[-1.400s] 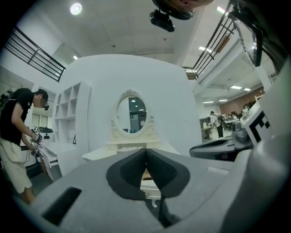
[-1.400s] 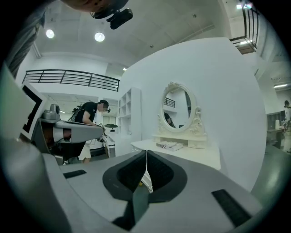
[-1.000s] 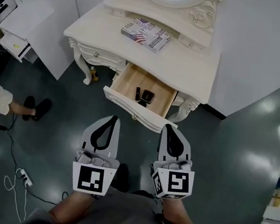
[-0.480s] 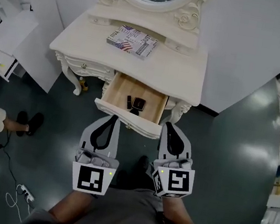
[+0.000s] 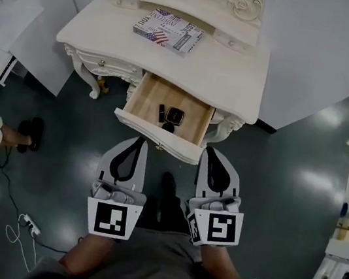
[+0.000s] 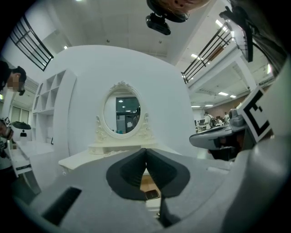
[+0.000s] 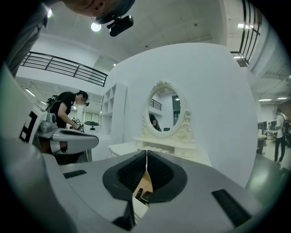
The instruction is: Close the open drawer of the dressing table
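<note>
Wood-lined drawer (image 5: 152, 95) wide open (small items inside). Left gripper (image 5: 136, 142) and right gripper (image 5: 210, 153) both pinched together, empty, near its front; push not begun.

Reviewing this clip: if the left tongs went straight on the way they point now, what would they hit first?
Most likely the white front panel of the open drawer, which lies just ahead of the shut left tongs. The head view leaves it unclear how much gap remains.

White dressing table (image 5: 235, 73), flag-printed box (image 5: 168, 31) flat on its top, open drawer (image 5: 155, 136) holding small dark items (image 5: 174, 116)
</note>
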A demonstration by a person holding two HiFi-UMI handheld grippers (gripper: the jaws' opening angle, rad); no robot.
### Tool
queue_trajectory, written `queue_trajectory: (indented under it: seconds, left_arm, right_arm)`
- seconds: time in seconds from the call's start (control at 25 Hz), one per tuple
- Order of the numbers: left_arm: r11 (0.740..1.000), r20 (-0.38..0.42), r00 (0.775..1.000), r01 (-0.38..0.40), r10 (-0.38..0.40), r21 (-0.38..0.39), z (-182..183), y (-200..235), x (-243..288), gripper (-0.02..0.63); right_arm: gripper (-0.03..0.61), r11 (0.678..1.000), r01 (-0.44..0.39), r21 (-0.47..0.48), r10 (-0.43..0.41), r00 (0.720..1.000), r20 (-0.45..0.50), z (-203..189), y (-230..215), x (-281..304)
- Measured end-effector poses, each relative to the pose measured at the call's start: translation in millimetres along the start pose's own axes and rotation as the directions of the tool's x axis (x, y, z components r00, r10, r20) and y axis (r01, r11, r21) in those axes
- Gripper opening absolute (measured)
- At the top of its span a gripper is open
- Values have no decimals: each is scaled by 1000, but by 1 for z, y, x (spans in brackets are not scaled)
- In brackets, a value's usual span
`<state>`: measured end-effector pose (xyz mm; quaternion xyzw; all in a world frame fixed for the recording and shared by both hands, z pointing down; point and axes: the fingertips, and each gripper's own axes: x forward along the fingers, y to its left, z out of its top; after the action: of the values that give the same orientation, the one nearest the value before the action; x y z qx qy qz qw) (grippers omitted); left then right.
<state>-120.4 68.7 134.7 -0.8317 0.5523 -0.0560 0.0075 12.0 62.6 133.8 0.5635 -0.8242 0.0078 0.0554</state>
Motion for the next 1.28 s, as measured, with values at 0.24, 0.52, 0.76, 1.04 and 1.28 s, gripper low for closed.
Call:
queue_trajectory:
  seconds: [0.24, 0.52, 0.76, 1.04, 1.28]
  left_arm:
    - [1000, -71, 997, 15, -13, 25, -39, -4, 12, 15]
    - [999, -193, 980, 33, -37, -28, -101, -16, 31, 15]
    - [997, -266, 962, 47, -62, -62, -152, -29, 40, 15]
    - [996, -305, 949, 71, -81, -46, -188, -35, 52, 15]
    - [991, -296, 947, 100, -121, -85, -203, -44, 57, 17]
  right_arm:
    - [15, 999, -33, 13, 34, 999, -33, -23, 2, 13]
    - [15, 994, -70, 85, 77, 993, -93, -67, 3, 32]
    - [15, 988, -86, 132, 106, 982, -154, -104, 7, 34]
    - [15, 987, -111, 119, 130, 977, -167, -123, 8, 38]
    - [15, 983, -133, 125, 156, 967, -203, -143, 10, 38]
